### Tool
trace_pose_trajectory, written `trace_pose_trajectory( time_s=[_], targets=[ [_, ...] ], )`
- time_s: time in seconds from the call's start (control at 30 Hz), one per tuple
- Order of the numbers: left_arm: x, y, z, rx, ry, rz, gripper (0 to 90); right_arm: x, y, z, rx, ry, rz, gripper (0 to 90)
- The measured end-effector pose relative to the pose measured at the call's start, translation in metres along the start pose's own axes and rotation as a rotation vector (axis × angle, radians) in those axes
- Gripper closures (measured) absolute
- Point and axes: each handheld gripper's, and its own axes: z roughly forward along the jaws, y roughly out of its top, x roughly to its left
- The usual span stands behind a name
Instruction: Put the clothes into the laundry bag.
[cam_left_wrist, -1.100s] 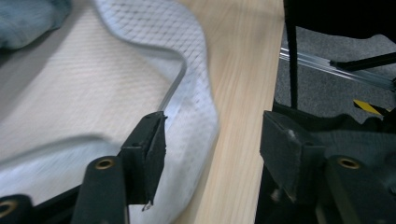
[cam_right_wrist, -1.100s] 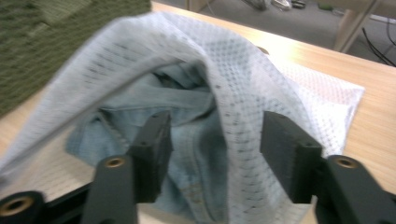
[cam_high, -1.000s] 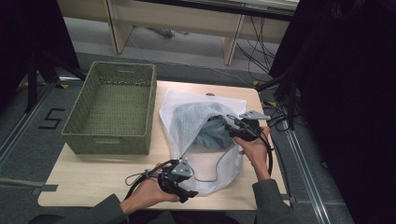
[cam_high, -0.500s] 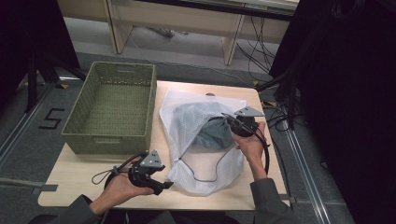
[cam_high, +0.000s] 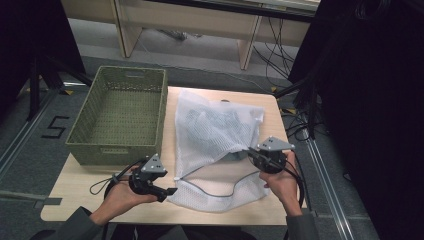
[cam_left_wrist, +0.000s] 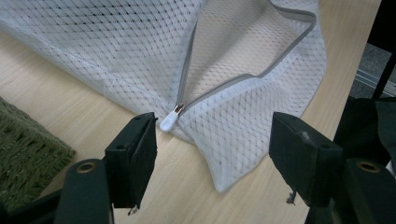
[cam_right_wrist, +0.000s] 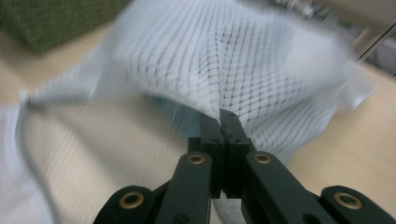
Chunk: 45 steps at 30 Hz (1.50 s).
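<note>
The white mesh laundry bag (cam_high: 215, 145) lies on the wooden table (cam_high: 75, 192) just right of the green woven basket (cam_high: 120, 117), its zipped mouth gaping toward the person. The right gripper (cam_high: 252, 154) has its jaws pinched shut on the upper lip of that opening, lifting the mesh (cam_right_wrist: 243, 79) into a tent. The left gripper (cam_high: 167, 191) sits low at the bag's near left corner, jaws spread wide and holding nothing. From the left gripper view the white zipper pull (cam_left_wrist: 169, 121) lies just ahead of the left-hand jaw, almost touching it, with the grey zipper tape (cam_left_wrist: 252, 77) running away and curving right. So the left gripper looks nearer the pull by far. Something dark and bluish shows through the mesh, but I can't make out what it is, and the right gripper view is blurred
</note>
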Motion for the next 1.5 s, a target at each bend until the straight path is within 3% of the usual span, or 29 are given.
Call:
trace_pose_trajectory(
  time_s=[0.07, 0.1, 0.17, 0.2, 0.27, 0.3, 0.33, 0.37, 0.4, 0.5, 0.53, 0.57, 0.63, 0.67, 0.7, 0.73, 0.77, 0.83, 1.03, 1.17, 1.2, 1.27, 1.3, 1.33, 1.37, 1.4, 1.5],
  targets=[
    [0.001, 0.000, 0.001, 0.005, 0.000, 0.020, 31.8, 0.004, -0.016, 0.011, 0.079, 0.011, -0.042, 90.0],
    [0.000, 0.000, 0.002, 0.008, 0.003, 0.006, 31.6, 0.007, -0.029, 0.025, 0.174, 0.008, -0.057, 90.0],
    [0.001, 0.000, 0.002, 0.009, 0.008, 0.012, 31.6, 0.008, -0.035, 0.034, 0.203, -0.004, -0.081, 90.0],
    [0.002, 0.000, 0.002, 0.015, 0.003, 0.020, 31.4, 0.008, -0.039, 0.044, 0.271, 0.006, -0.107, 85.6],
    [0.003, -0.001, 0.003, 0.020, 0.010, 0.017, 31.2, 0.007, -0.039, 0.046, 0.244, -0.011, -0.084, 75.1],
    [0.003, -0.001, 0.003, 0.020, 0.010, 0.017, 31.1, 0.007, -0.039, 0.046, 0.244, -0.011, -0.084, 75.1],
    [0.003, -0.001, 0.004, 0.025, 0.005, 0.004, 31.0, 0.008, -0.035, 0.042, 0.199, 0.000, -0.087, 67.3],
    [0.003, -0.001, 0.004, 0.025, 0.005, 0.004, 31.0, 0.008, -0.035, 0.042, 0.199, 0.000, -0.087, 67.3],
    [0.003, -0.001, 0.004, 0.027, 0.007, 0.009, 31.0, 0.013, -0.033, 0.040, 0.172, -0.007, -0.100, 60.5],
    [0.003, -0.001, 0.005, 0.027, 0.007, 0.011, 30.7, 0.017, -0.032, 0.042, 0.171, 0.000, -0.120, 58.4],
    [0.003, 0.000, 0.004, 0.028, 0.009, 0.021, 30.7, 0.021, -0.033, 0.047, 0.193, -0.004, -0.135, 57.7],
    [0.003, 0.000, 0.004, 0.028, 0.009, 0.021, 30.7, 0.021, -0.034, 0.050, 0.193, -0.004, -0.164, 58.2],
    [0.003, 0.000, 0.004, 0.032, 0.012, 0.024, 30.6, 0.021, -0.034, 0.052, 0.202, -0.005, -0.176, 59.8],
    [0.003, -0.001, 0.006, 0.029, 0.008, 0.007, 30.5, 0.022, -0.034, 0.055, 0.203, -0.024, -0.198, 71.9],
    [0.003, -0.001, 0.006, 0.029, 0.008, 0.007, 30.4, 0.022, -0.034, 0.055, 0.203, -0.024, -0.198, 71.9],
    [0.005, 0.000, 0.005, 0.033, 0.012, 0.023, 30.4, 0.021, -0.031, 0.058, 0.205, -0.033, -0.223, 84.5],
    [0.005, 0.000, 0.005, 0.033, 0.012, 0.023, 30.4, 0.021, -0.030, 0.059, 0.216, -0.032, -0.209, 88.1],
    [0.005, -0.001, 0.006, 0.031, 0.011, 0.002, 30.3, 0.022, -0.030, 0.061, 0.243, -0.017, -0.208, 90.0],
    [0.007, -0.001, 0.006, 0.035, 0.017, 0.010, 30.3, 0.025, -0.040, 0.072, 0.308, 0.002, -0.226, 90.0],
    [0.007, -0.001, 0.006, 0.033, 0.019, -0.003, 30.3, 0.023, -0.042, 0.074, 0.313, 0.017, -0.206, 90.0],
    [0.008, -0.001, 0.006, 0.036, 0.016, 0.010, 30.3, 0.022, -0.040, 0.071, 0.295, 0.024, -0.184, 86.8],
    [0.008, -0.001, 0.006, 0.034, 0.017, 0.008, 30.3, 0.020, -0.039, 0.069, 0.275, 0.041, -0.194, 84.6],
    [0.008, -0.001, 0.005, 0.031, 0.017, 0.005, 30.3, 0.022, -0.038, 0.066, 0.265, 0.043, -0.146, 82.6],
    [0.009, -0.001, 0.005, 0.033, 0.019, 0.006, 30.2, 0.022, -0.034, 0.061, 0.220, 0.066, -0.108, 76.6],
    [0.008, -0.002, 0.005, 0.031, 0.017, -0.005, 30.2, 0.022, -0.034, 0.061, 0.220, 0.066, -0.108, 76.6],
    [0.010, -0.002, 0.005, 0.028, 0.015, 0.001, 30.2, 0.023, -0.031, 0.055, 0.176, 0.088, -0.047, 69.9],
    [0.009, -0.002, 0.004, 0.029, 0.016, -0.003, 30.1, 0.025, -0.029, 0.049, 0.126, 0.109, 0.013, 55.3]
  ],
)
